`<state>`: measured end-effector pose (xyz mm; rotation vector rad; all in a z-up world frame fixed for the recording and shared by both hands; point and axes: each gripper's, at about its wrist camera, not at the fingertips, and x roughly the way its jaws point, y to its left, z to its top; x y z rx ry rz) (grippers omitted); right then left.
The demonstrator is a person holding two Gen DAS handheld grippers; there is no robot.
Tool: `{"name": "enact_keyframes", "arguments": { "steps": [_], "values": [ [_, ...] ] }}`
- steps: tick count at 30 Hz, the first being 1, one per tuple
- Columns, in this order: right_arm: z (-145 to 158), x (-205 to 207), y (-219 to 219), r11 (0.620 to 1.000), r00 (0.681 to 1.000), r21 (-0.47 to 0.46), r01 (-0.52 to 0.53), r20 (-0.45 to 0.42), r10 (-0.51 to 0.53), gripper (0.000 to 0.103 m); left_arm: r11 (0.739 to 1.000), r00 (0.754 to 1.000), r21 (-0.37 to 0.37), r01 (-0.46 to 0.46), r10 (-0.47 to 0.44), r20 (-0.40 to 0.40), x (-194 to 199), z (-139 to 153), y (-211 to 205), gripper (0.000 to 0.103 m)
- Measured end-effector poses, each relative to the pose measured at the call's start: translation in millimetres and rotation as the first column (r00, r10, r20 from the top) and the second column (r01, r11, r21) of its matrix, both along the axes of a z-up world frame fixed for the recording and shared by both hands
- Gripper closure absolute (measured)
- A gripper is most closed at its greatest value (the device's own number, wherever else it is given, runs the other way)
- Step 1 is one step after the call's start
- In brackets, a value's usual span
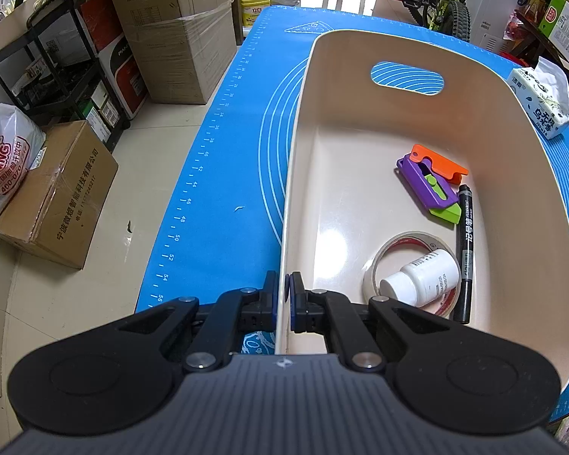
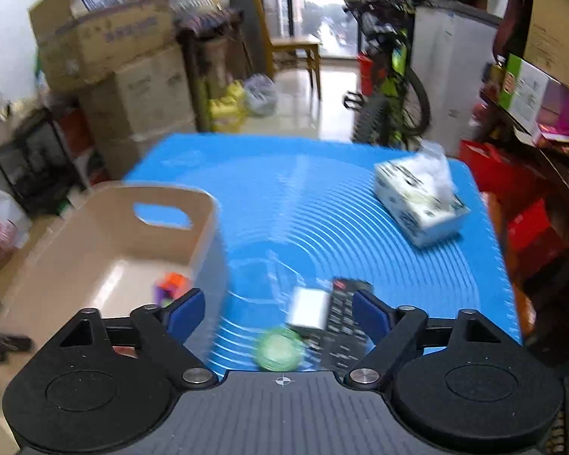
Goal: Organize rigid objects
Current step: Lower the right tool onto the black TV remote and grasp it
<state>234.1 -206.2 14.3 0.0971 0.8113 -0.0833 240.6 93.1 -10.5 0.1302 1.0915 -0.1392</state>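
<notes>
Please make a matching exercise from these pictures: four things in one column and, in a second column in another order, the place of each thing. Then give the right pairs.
Things:
1. white bottle
2. black marker
3. tissue pack
4. remote control

Places:
A. on the blue mat, far right, away from the bin
B. in the beige bin, lying over the tape roll
C. on the blue mat, just ahead of the open right hand-held gripper
D. in the beige bin, lying along its right wall

Pairs: 1-B, 2-D, 3-A, 4-C
</notes>
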Motion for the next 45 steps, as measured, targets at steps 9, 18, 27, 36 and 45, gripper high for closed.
{"name": "enact_keyframes", "arguments": {
  "steps": [9, 18, 27, 36, 45],
  "values": [
    [-56.7, 5.4, -21.6, 0.994, 0.990, -0.093, 0.060, -0.120, -0.071, 0.008, 1.000, 1.000, 0.005, 0.001, -0.001, 0.001, -0.5, 0.3, -0.5, 0.096],
    [-90.4, 11.7, -24.8, 0.986, 0.979, -0.155, 0.063, -0.183, -0.091, 0.010, 1.000, 1.000, 0.007, 0.002, -0.002, 0.002, -0.5, 0.5, 0.0, 0.096],
    [-99.7, 21.3, -29.3, 0.992, 0.975, -0.076, 0.101, -0.189, -0.114, 0.011, 1.000, 1.000, 0.009, 0.002, -0.002, 0.002, -0.5, 1.0, 0.1, 0.096],
    [-112.9, 32.0, -24.5, 0.986, 0.970, -0.139, 0.097, -0.208, -0.125, 0.014, 1.000, 1.000, 0.013, 0.003, -0.004, 0.002, -0.5, 0.7, -0.6, 0.096],
    [-111.5, 34.3, -19.4, 0.994, 0.979, -0.076, 0.076, -0.182, -0.089, 0.048, 1.000, 1.000, 0.020, 0.004, -0.004, 0.003, 0.0, 0.6, -1.2, 0.095]
  ]
}}
